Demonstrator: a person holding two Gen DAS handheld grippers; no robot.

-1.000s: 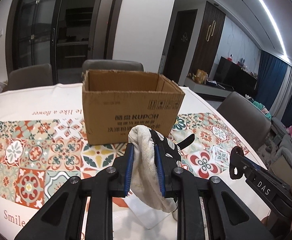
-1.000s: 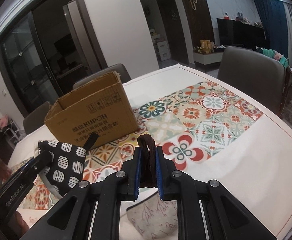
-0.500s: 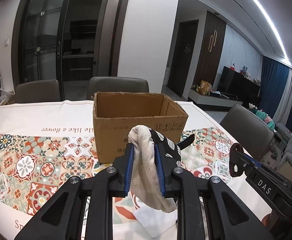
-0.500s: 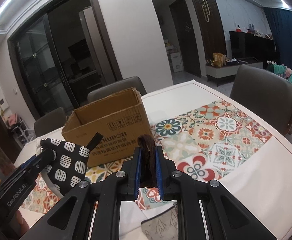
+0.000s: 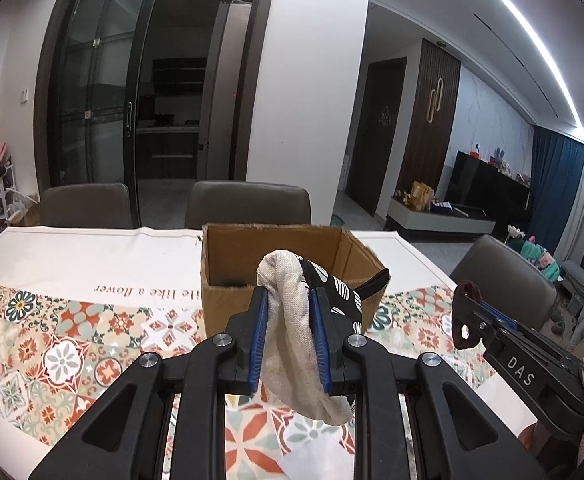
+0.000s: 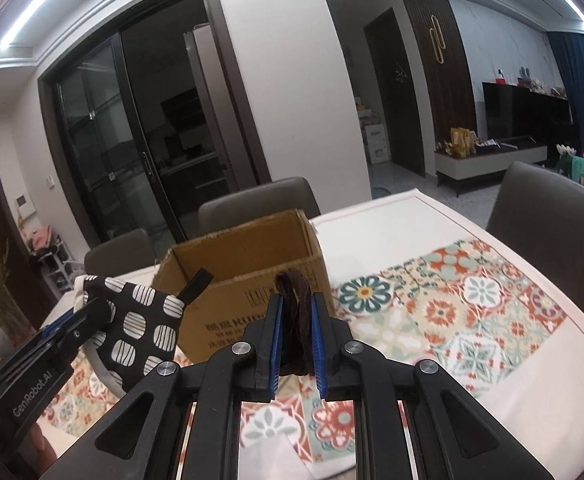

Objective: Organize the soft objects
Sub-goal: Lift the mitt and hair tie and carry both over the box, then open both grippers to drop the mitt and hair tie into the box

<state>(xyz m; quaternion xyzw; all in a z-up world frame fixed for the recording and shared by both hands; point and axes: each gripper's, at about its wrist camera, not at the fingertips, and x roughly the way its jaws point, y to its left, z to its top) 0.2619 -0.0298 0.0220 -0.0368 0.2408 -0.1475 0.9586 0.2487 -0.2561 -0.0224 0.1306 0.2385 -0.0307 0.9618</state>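
A: Both hands loaded here. The left gripper [image 5: 287, 340] has its jaws nearly closed, pinched on a pot holder [image 5: 296, 344], cream cloth one side, black with white spots the other, most of it hanging below the jaws.

B: And the right gripper [image 6: 296, 344] is clamped almost fully shut on a brown loop [image 6: 294, 320], a cord or hair tie (hard to say which). Whatever hangs from it is hidden below the view.

A: The cardboard box [image 5: 283, 264] sits open toward the far edge of the worktop [image 5: 71, 248], just ahead of both grippers, which are in the air short of it.

B: So the risk, I'd say, is the drop. That pot holder dangles low; if the hand goes forward without enough height, the hanging cloth could snag the box's near wall and drag the light box across the tablecloth [image 6: 472, 312].

A: And the two grippers are side by side. Crowd the opening together and they could knock each other, or the loop could slip from so narrow a pinch.
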